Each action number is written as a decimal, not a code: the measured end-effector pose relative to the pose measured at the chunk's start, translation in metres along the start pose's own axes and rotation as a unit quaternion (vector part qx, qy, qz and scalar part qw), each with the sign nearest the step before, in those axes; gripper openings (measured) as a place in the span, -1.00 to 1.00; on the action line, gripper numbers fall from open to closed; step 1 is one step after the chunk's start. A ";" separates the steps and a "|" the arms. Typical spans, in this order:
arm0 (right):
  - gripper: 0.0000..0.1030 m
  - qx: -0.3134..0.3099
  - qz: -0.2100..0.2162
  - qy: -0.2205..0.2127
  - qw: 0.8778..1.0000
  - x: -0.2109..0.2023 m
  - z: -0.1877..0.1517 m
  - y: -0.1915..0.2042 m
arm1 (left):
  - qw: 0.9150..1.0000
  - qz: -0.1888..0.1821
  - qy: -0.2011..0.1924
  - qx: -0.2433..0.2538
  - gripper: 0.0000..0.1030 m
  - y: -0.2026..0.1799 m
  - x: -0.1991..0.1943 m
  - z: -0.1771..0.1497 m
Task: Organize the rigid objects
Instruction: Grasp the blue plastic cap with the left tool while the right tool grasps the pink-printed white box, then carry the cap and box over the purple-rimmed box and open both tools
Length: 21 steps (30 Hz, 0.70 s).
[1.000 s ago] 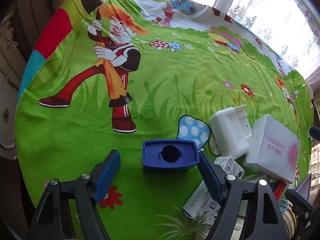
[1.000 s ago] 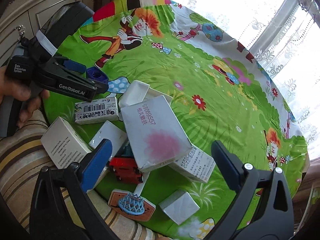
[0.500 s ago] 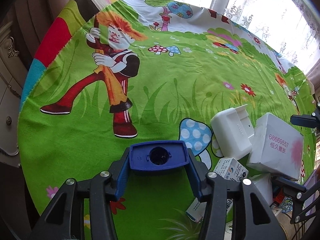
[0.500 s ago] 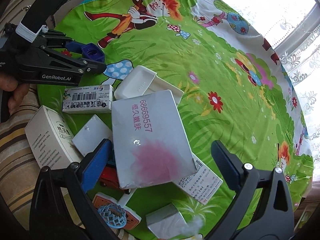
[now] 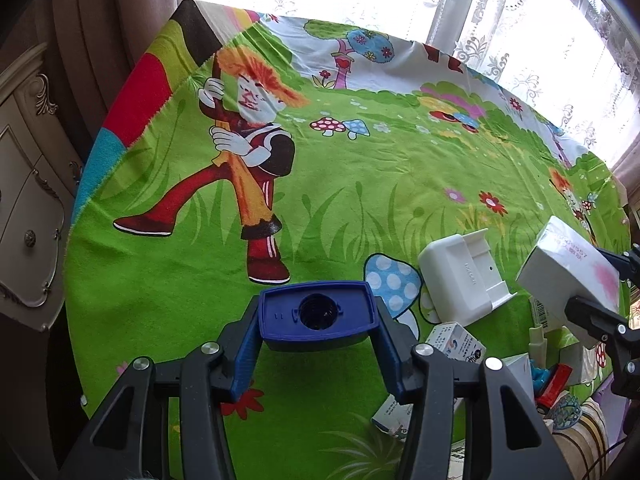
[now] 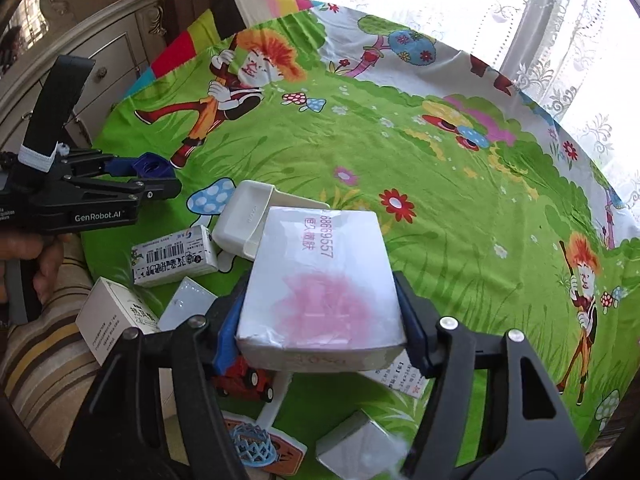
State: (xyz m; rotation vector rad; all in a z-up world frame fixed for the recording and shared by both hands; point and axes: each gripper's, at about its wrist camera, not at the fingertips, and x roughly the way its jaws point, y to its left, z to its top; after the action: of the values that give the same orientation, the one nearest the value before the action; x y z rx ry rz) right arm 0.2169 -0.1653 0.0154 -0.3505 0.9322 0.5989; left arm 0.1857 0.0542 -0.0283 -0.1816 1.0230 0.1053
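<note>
At the bottom centre of the left wrist view, the left tongs (image 5: 318, 334) pinch a blue block with a round hole (image 5: 318, 316) between their blue pads, above the worktop's green cartoon cloth (image 5: 340, 184). At the bottom centre of the right wrist view, the right tongs (image 6: 320, 320) clamp a white box with a pink blotch (image 6: 320, 284) by its long sides, tilted over a red toy car (image 6: 244, 380). Left of centre lie a barcode box (image 6: 174, 258) and a white plastic tray (image 6: 250, 224). Farther off, at the upper right, lace curtains (image 6: 560, 32) hang.
</note>
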 end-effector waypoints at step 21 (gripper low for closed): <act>0.34 0.114 -0.035 -0.049 0.992 -0.080 -0.076 -0.009 | 0.997 -0.030 -0.063 0.032 0.01 -0.049 -0.081 -0.032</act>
State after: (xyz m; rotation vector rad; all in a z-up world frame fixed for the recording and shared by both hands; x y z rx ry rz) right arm 0.1372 -0.2385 0.0400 -0.1483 0.8805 0.4356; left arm 0.1253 -0.0003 0.0302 -0.1454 0.8933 0.0293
